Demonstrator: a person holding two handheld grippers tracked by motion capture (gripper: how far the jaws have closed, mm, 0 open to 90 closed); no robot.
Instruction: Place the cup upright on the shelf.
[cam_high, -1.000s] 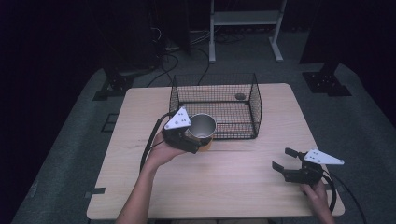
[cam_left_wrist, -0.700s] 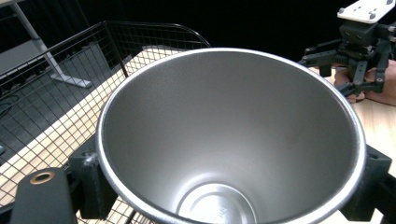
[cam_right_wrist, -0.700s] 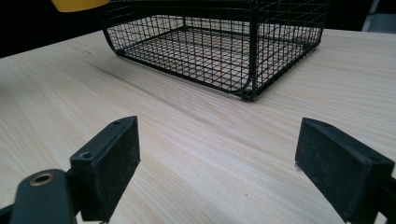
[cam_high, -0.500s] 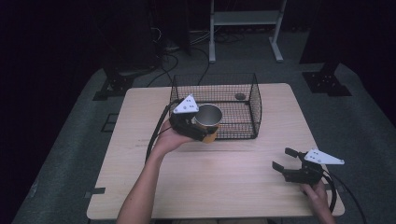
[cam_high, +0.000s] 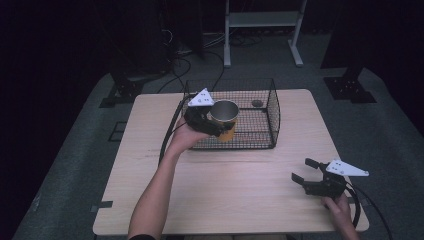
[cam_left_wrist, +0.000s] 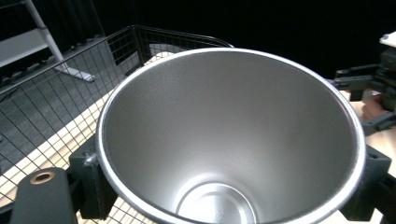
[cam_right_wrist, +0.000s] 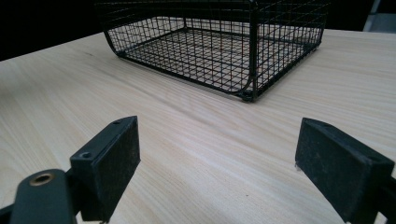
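At the table's (cam_high: 150, 200) five o'clock corner, the right gripper (cam_high: 306, 171) rests with jaws apart, holding nothing. Farther off, toward eleven o'clock, the left gripper (cam_high: 220, 127) clamps a steel cup (cam_high: 223, 112), raised over the wire basket's (cam_high: 272, 112) near-left edge.

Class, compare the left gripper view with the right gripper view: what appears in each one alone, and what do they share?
Left gripper view alone: the bare steel inside of the metal cup, clamped between that gripper's jaws, with the person's other gripper farther off at the right edge.

Right gripper view alone: the right gripper with its jaws wide apart and nothing between them, over bare wood.

Shared: the black wire basket and the light wooden table.
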